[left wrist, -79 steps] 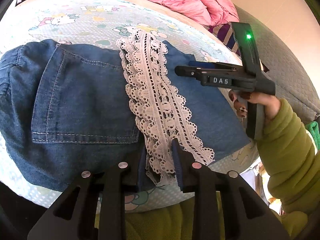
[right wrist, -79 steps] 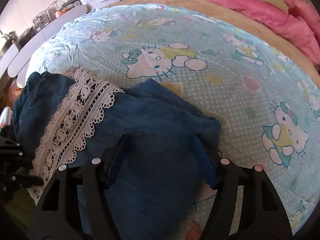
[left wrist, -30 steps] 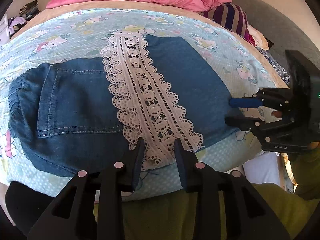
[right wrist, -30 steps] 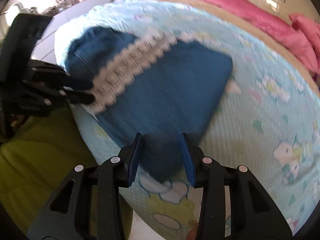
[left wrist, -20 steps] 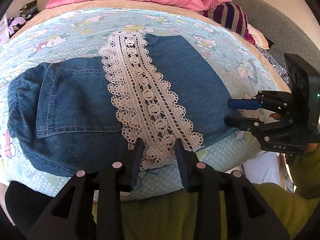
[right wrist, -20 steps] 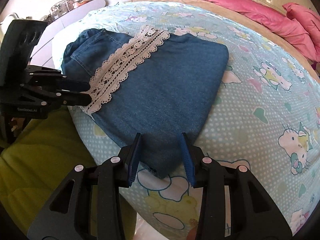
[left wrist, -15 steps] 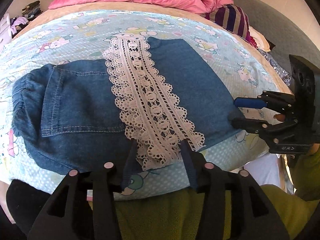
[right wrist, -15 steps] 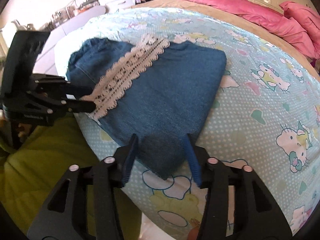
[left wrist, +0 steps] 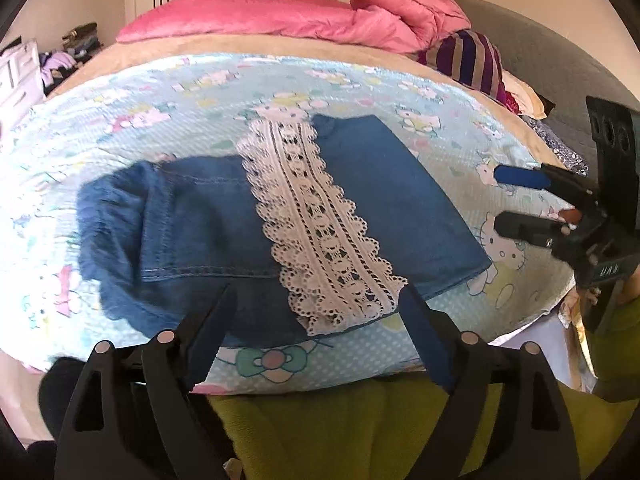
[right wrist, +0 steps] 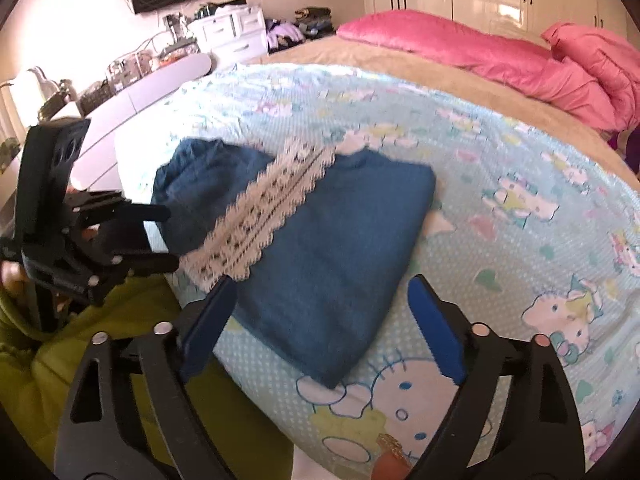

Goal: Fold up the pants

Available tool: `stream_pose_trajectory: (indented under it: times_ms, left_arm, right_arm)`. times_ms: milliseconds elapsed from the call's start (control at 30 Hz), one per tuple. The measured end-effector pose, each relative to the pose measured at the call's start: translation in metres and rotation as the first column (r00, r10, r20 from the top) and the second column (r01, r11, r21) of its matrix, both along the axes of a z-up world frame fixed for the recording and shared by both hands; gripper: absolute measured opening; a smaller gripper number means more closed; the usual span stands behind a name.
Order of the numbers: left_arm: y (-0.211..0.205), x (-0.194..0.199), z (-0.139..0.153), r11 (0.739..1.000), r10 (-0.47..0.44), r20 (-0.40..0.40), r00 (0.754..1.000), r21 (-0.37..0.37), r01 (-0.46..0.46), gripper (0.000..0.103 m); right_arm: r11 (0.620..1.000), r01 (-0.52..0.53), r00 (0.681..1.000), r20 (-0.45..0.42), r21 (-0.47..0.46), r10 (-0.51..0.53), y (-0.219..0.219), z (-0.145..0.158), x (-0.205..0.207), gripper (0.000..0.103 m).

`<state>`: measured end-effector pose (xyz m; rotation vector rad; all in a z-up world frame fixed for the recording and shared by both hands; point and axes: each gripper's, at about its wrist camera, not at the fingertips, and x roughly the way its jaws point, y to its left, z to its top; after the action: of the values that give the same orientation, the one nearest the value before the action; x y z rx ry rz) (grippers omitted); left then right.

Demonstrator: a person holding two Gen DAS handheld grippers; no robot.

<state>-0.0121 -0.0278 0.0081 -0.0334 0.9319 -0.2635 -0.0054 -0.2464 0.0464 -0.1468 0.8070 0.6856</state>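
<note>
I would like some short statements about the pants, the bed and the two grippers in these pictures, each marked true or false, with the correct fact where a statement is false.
1. The denim pants lie folded on the cartoon-print sheet. True.
2. A white lace band runs across the top of the folded pants. True.
3. The left gripper is clamped on the lace. False: its jaws are opening and nothing is pressed between them.
4. The right gripper holds a corner of the pants in the air. False: its jaws are opening and the pants rest flat on the bed.
5. The pink bedding covers the pants. False: it lies at the far end of the bed, apart from them.
</note>
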Motion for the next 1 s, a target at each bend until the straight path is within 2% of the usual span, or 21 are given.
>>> stream_pose_trajectory:
  times_ms: [167,233,400,667,1000]
  left_arm:
    - [0.010,-0.006,0.011,0.999,0.033,0.033,0.999,0.010,-0.033,0.083]
    - [0.016,-0.008,0.014,0.999,0.052,0.041,0.998,0.011,-0.053,0.083]
    - [0.032,-0.011,0.015,0.996,0.088,0.043,0.995,-0.001,-0.088,0.083]
    - [0.066,-0.010,0.009,0.985,0.164,0.017,0.986,-0.051,-0.163,0.083]
    - [0.094,-0.005,-0.007,0.969,0.224,-0.033,0.974,-0.099,-0.226,0.083]
  right_arm:
    - [1.000,-0.002,0.999,0.037,0.008,0.001,0.008,0.014,0.003,0.086]
    - [1.000,-0.008,0.999,0.051,0.010,0.008,0.014,0.020,0.003,0.090]
    - [0.999,-0.045,0.996,0.076,0.012,0.044,0.036,0.030,0.009,0.091]
    - [0.994,-0.112,0.989,0.096,-0.014,0.113,0.082,0.041,0.024,0.093]
    - [0.977,-0.200,0.975,0.078,-0.079,0.206,0.140,0.032,0.049,0.093]
